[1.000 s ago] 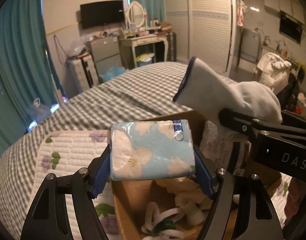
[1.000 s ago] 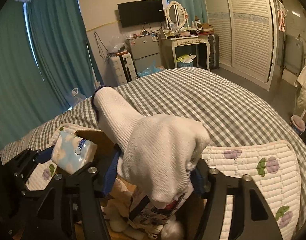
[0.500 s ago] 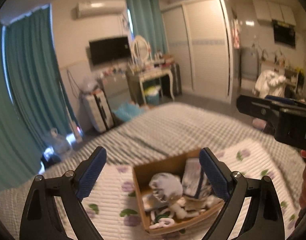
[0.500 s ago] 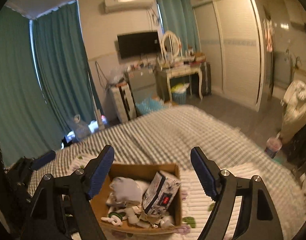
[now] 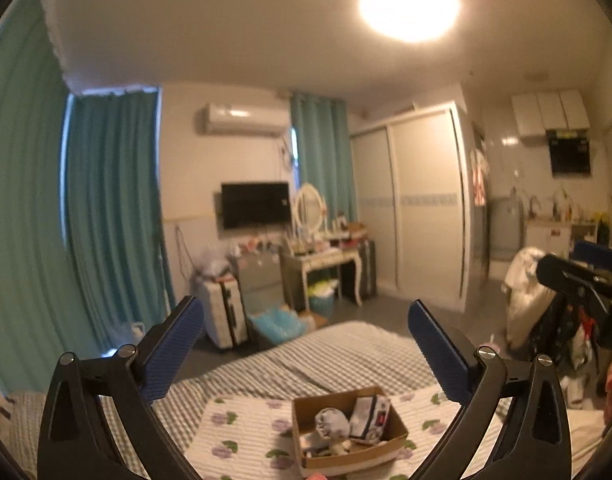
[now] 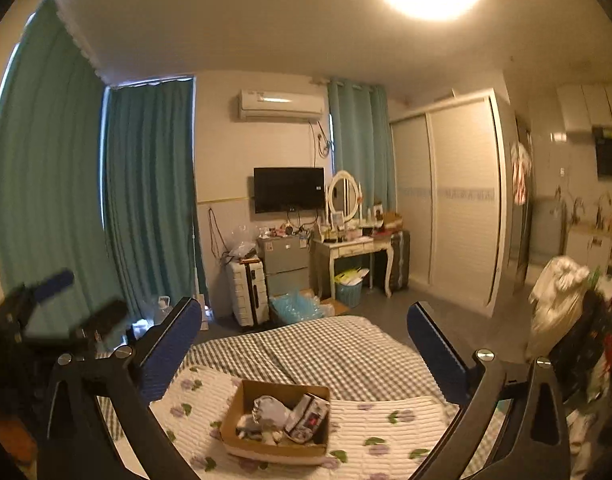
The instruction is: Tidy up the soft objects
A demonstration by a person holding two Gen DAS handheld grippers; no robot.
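Observation:
A cardboard box (image 5: 398, 430) (image 6: 233, 412) sits on a white quilted mat with purple flowers (image 5: 241, 436) (image 6: 386, 420) on the bed. It holds a white sock bundle (image 5: 332, 422) (image 6: 269, 410), a patterned pack (image 5: 366, 416) (image 6: 310, 418) and other soft items. My left gripper (image 5: 306, 344) is open and empty, raised well above and behind the box. My right gripper (image 6: 301, 340) is open and empty at a similar height. The right gripper's body shows at the right edge of the left wrist view (image 5: 586, 284); the left one shows blurred in the right wrist view (image 6: 53, 312).
The bed has a grey checked cover (image 6: 326, 352). Behind it stand a white suitcase (image 6: 247, 292), a small grey fridge (image 6: 285, 264), a dressing table with a mirror (image 6: 350, 244) and teal curtains (image 6: 145, 200). Clothes hang on a chair at the right (image 6: 562, 304).
One second ago the left gripper held a floral tissue pack and the right a white sock over the box. Both let go, opened, and rose up and back from the box.

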